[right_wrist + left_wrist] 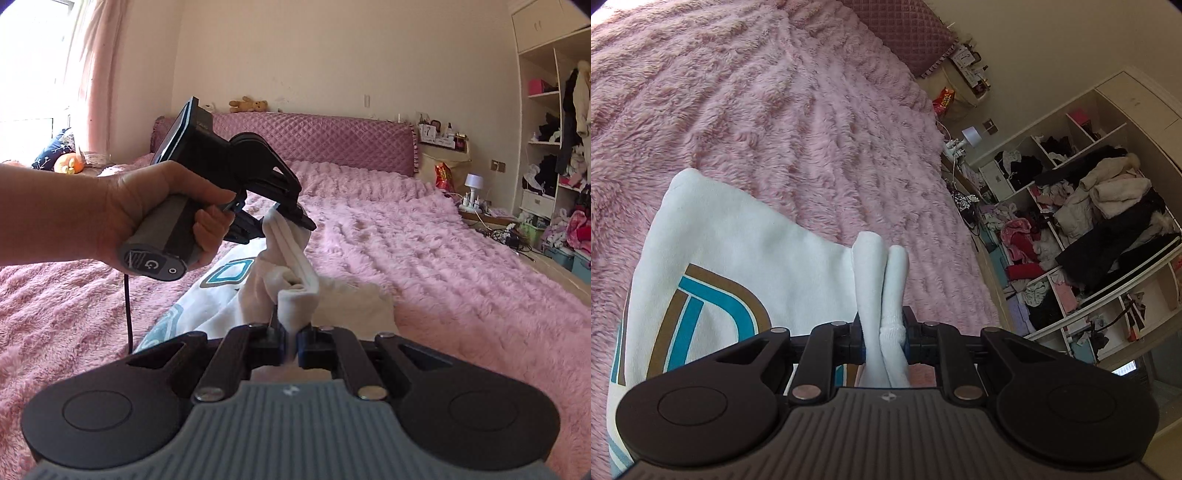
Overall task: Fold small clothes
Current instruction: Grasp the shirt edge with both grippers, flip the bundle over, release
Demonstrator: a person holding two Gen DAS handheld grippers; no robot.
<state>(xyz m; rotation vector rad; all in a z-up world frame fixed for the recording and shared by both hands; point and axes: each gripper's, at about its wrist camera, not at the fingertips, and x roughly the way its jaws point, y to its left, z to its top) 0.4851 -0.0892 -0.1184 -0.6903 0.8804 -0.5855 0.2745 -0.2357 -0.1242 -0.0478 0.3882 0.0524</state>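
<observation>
Both tongs, left (882,332) and right (291,341), are clenched on bunched folds of a white garment (738,251) above the pink bed (775,110).

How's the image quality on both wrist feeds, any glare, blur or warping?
Right wrist view: window blown out white at upper left, the wardrobe shelves bow near the edge, white garment sharp. Left wrist view: even light, no glare, bed cover slightly soft, shelving curved by the fisheye.

place: home bedroom; signs: bed (424,229) with pink blanket; open wardrobe shelves (1089,206) stuffed with clothes
</observation>
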